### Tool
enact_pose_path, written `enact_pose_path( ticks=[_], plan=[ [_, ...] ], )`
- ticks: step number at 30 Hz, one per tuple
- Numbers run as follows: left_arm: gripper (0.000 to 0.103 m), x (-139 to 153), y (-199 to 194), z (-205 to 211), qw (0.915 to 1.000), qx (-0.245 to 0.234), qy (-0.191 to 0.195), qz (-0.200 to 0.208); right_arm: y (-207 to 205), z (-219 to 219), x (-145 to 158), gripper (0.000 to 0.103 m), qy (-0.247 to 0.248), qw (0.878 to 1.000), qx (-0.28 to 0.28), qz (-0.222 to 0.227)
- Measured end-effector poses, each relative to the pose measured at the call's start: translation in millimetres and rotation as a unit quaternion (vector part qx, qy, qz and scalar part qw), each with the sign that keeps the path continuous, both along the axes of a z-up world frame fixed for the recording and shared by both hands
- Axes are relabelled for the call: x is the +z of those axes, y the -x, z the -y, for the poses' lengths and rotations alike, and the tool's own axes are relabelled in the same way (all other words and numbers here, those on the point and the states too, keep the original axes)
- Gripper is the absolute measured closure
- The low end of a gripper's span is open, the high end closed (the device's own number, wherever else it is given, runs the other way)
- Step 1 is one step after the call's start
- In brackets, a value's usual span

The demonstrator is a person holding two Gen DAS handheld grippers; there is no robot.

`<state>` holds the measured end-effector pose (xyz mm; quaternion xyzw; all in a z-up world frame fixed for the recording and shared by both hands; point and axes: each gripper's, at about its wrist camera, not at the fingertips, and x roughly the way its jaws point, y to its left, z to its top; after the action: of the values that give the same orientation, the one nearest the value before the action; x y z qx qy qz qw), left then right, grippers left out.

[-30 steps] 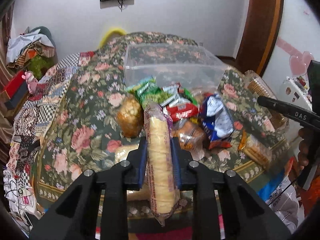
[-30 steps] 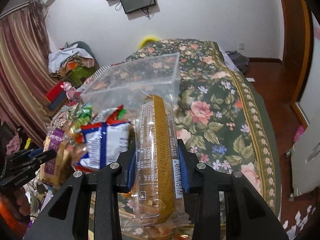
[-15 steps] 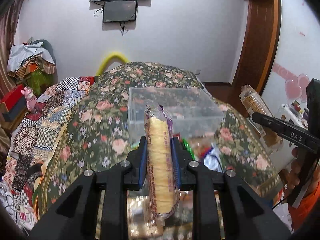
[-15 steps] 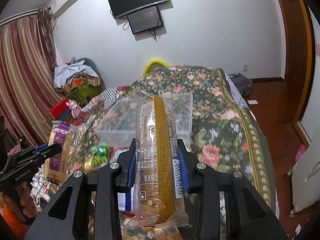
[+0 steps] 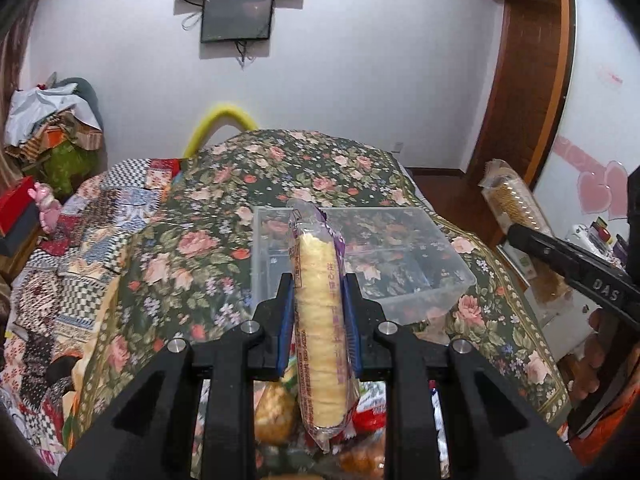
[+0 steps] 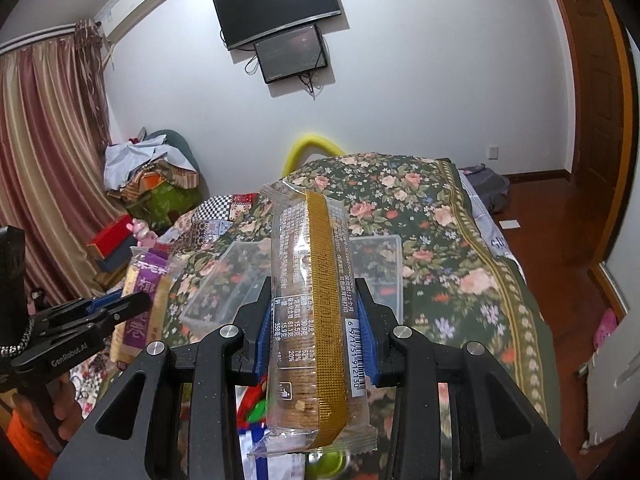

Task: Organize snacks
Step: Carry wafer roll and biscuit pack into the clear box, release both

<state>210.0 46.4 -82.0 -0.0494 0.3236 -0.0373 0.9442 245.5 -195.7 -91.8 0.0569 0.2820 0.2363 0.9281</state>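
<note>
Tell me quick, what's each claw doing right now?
Left claw: closed on the yellow biscuit roll.
Right claw: closed on the gold-striped cracker pack.

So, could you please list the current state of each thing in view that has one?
Left tongs: shut on yellow wafer pack.
Right tongs: shut on cracker pack.
Clear plastic bin: open, no lid, looks empty.
Wall screens: off.

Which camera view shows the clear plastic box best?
The left wrist view: the clear plastic box shows nearly whole, with only the yellow wafer pack crossing it. In the right wrist view, the biscuit pack hides its middle.
</note>
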Motion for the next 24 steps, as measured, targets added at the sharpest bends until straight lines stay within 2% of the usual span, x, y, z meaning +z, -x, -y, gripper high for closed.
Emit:
enact_pose_path(
  ticks=[4,9,16,24],
  plan=[
    [0.080,-4.7,-18.9,3.7,0.9999,-0.005,-0.013,-0.006,-15.5,-10.9,-5.9,0.070,0.004,1.000,-0.003,-0.006],
    [0.080,-6.4,-43.4,5.1,0.9999,-0.012,0.000,-0.010,-36.8,-23.8,-18.9,0.070,0.002,0.999,0.003,-0.031],
    [0.080,-20.8,-81.6,-0.8,0.9992,-0.003,0.016,-0.035,-62.5,-37.8,-35.2,0.070,0.034,0.998,-0.001,-0.059],
    [0.080,-36.7,-111.7,2.5,0.9985,0.002,0.006,-0.055,-86.6,-46.2,-52.4,0.070,0.051,0.994,-0.007,-0.092]
  ],
)
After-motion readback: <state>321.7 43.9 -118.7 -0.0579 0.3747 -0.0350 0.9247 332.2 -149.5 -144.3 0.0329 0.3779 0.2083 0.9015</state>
